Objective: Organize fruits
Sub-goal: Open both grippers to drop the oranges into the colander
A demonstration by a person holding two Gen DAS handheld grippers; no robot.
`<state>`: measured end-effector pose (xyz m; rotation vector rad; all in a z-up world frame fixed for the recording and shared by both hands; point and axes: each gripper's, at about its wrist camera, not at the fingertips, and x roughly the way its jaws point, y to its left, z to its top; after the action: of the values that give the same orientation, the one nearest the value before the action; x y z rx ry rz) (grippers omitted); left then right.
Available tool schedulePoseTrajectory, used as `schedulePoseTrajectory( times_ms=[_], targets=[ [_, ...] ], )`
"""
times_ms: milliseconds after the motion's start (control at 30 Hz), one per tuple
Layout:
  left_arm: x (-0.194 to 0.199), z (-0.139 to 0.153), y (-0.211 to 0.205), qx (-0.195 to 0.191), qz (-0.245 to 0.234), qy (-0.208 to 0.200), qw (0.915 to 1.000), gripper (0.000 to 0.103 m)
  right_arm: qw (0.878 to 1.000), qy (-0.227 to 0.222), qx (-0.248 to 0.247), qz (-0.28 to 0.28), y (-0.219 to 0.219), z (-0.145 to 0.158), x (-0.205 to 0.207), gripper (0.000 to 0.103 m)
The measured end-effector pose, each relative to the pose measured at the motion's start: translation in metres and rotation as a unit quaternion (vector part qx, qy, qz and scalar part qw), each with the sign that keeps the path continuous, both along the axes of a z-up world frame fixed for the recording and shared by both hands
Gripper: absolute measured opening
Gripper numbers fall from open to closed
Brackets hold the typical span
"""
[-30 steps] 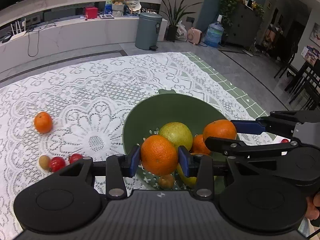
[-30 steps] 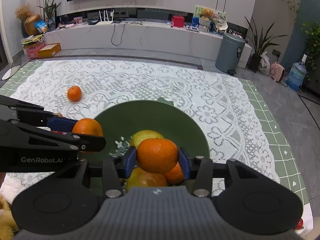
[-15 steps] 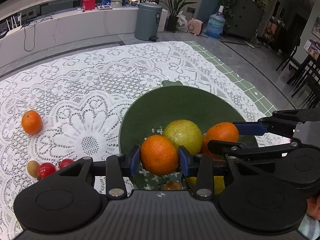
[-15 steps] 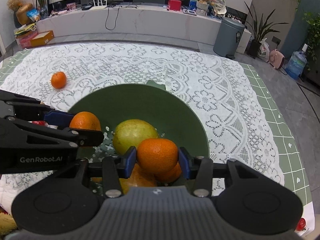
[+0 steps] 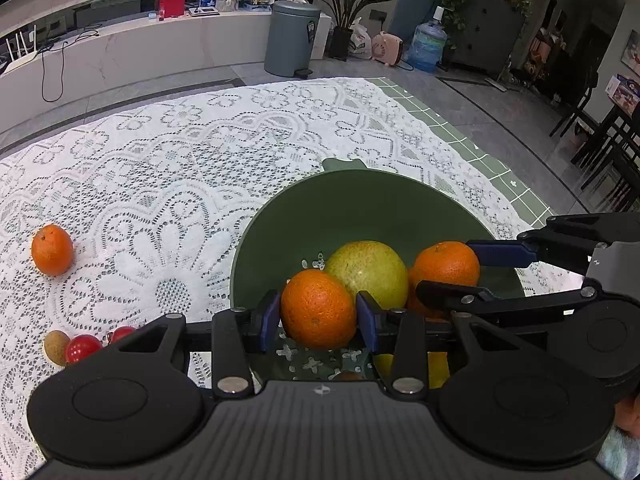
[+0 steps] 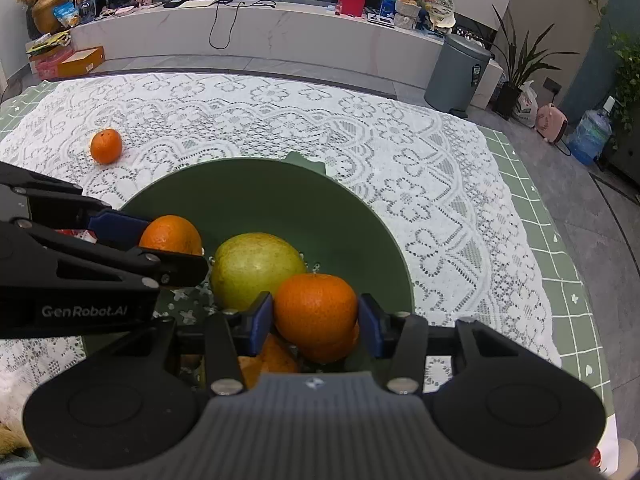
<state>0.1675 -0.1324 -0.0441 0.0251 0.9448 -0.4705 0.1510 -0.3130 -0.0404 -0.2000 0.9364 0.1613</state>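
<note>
the left tool (image 5: 318, 316) is clamped on an orange (image 5: 318, 310), its blue pads pressed against both sides of the fruit, and it hangs over the near edge of the green bowl (image 5: 304, 216). the right tool (image 6: 316, 320) grips a second orange (image 6: 316, 306) the same way, also above the bowl, just to the right of the first. in the left wrist view the right tool reaches in from the right side with its orange showing between the dark fingers. inside the bowl sits a large yellow-green fruit (image 6: 256, 268), right behind both held oranges, with more orange and yellow fruit partly hidden under the tools. the bowl stands on a white lace cloth (image 5: 160, 184) spread over the worktop. out on the lace, well apart from the bowl to the left, lies a lone small orange (image 5: 52, 250). nearer the left tool's body are two small red fruits (image 5: 82, 348) and a little tan one (image 5: 56, 346), touching each other.
</note>
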Motion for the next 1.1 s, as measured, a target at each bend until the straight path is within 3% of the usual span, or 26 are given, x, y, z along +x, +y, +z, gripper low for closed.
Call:
schedulePoseTrajectory(
  times_ms=[233,533,633,767,1100],
  targets=[
    [-0.005,0.005,0.001,0.004,-0.005,0.002,1.0,0.048,1.0,0.0,-0.004,0.0,0.001,0.003,-0.001,0.047],
    [-0.015,0.026,0.013,-0.021,0.004,-0.011,0.9997,0.059,1.0,-0.012,-0.002,-0.002,0.003,0.014,-0.003,0.062],
    [-0.021,0.034,0.017,-0.023,0.007,-0.019,0.9995,0.06,1.0,-0.018,0.002,-0.001,0.004,0.021,-0.006,0.062],
    [-0.033,0.047,0.025,-0.025,0.011,-0.034,0.999,0.061,1.0,-0.03,0.005,-0.004,0.009,0.031,-0.013,0.072],
    [-0.073,0.076,0.062,-0.019,0.037,-0.064,0.9971,0.061,0.995,-0.06,0.082,-0.023,0.027,0.06,-0.044,0.078]
  ],
)
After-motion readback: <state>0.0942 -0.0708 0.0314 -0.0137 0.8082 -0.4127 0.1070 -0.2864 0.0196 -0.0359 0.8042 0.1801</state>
